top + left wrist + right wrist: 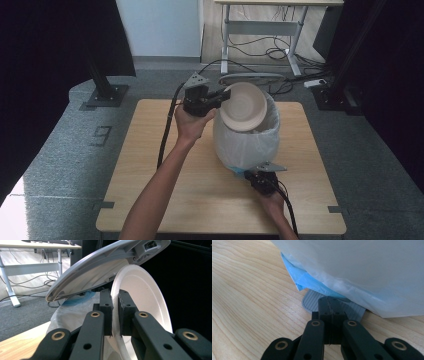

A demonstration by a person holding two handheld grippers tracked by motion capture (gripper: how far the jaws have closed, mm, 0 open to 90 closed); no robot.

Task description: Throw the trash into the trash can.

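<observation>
High view showed us a wooden desk [150,165] with a bin lined by a white bag [245,140] standing near its middle. At the left, our left gripper [220,96] was held above the desk beside the bin's rim, its jaws pinching the edge of a white paper plate [243,106]. The plate stood tilted on edge over the bin's open mouth, with the bin's grey lid [250,77] raised behind it. Further right and nearer to us, our right gripper [252,176] sat low at the foot of the bin, just above the desk.

In the left gripper view we saw the two black jaws closed on the plate [142,295], one pad on each face of its rim, the left gripper [115,312] pointing up toward the underside of the lid [100,267]. The bag [75,312] lay below and to the left.

In the right gripper view the jaws of the right gripper [332,315] were pressed together with no gap between them, and their tips rested on a grey ribbed pedal [312,302] sticking out from under the bin. A fold of blue plastic [307,280] hung beneath the white bag [362,270], just above the pedal.
</observation>
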